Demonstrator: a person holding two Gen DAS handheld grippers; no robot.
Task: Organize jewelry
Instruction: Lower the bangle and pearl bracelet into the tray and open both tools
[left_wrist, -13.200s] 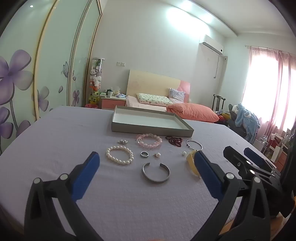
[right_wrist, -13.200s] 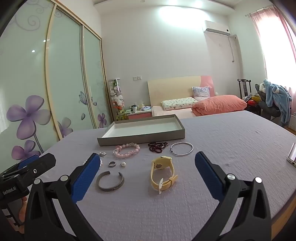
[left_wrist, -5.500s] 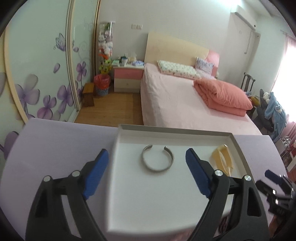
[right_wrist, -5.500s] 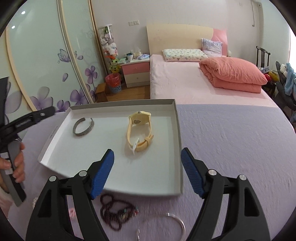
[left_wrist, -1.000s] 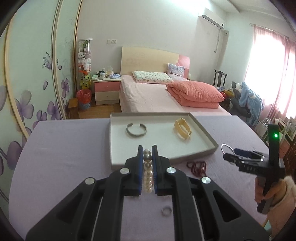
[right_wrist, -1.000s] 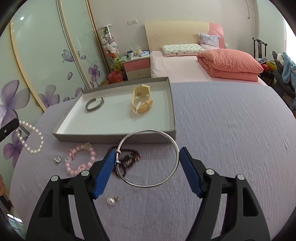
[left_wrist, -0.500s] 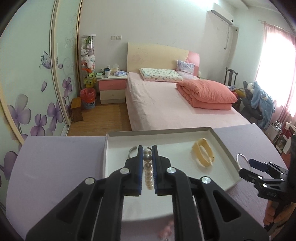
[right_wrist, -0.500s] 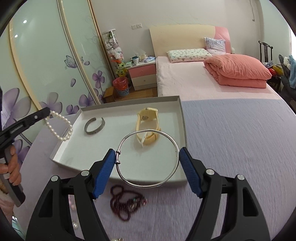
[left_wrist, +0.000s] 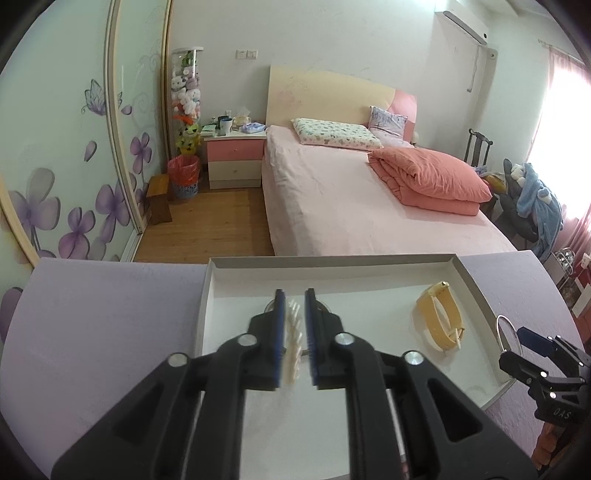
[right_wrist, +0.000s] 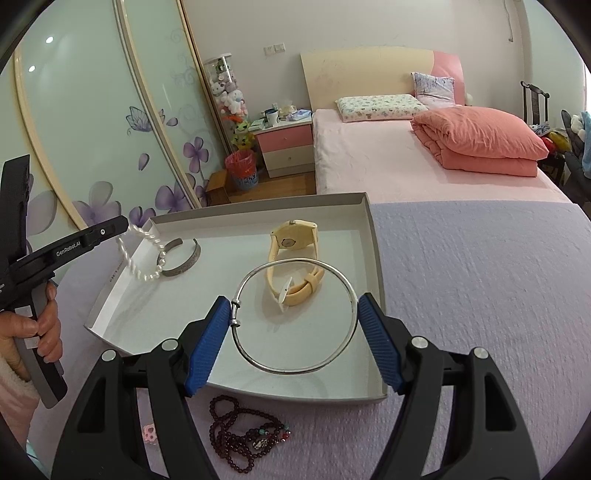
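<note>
My left gripper (left_wrist: 294, 334) hangs over the near left part of the grey tray (right_wrist: 373, 236) – its jaws have just been opening, and the pearl bracelet (right_wrist: 142, 254) sits blurred between the blue pads, which no longer press on it. From the right wrist view the pearls dangle from the tip, above the tray's left wall and beside the silver cuff (right_wrist: 181, 258) lying inside. My right gripper (right_wrist: 295, 325) clamps the thin silver bangle (right_wrist: 295, 314) across its width, flat above the tray's near half – just in front of the yellow watch (right_wrist: 295, 258). The dark red bead strand (right_wrist: 240, 439) lies on the lilac cloth (right_wrist: 480, 277), outside the tray's near wall
</note>
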